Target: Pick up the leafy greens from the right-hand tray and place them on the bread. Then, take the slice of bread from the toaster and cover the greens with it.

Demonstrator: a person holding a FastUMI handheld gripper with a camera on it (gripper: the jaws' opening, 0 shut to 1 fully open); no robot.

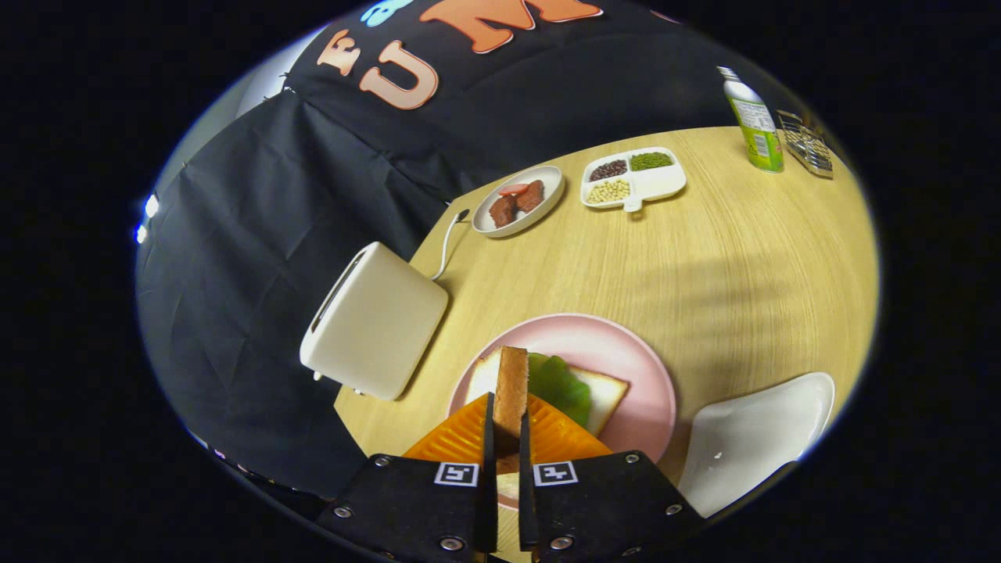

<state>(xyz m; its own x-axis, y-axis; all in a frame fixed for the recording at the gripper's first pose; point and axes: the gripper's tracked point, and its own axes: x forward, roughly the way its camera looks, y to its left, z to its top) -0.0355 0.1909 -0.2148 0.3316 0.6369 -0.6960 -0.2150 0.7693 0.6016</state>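
Note:
My gripper (510, 407) is shut on a slice of bread (512, 383), held on edge between both fingers, crust toward me. It hangs over the pink plate (626, 352). On that plate lies another bread slice (606, 395) with the leafy greens (559, 383) on top, just ahead of the fingers and slightly right. The cream toaster (375, 320) stands left of the plate, its slot turned away to the left. The white tray (751, 438) to the right of the plate looks bare.
Beyond the plate are a white dish with brown meat pieces (518, 200), a divided dish of beans (633, 178), a green bottle (752, 121) and a small wire rack (807, 142). The toaster's cable (447, 242) runs to the table's left edge.

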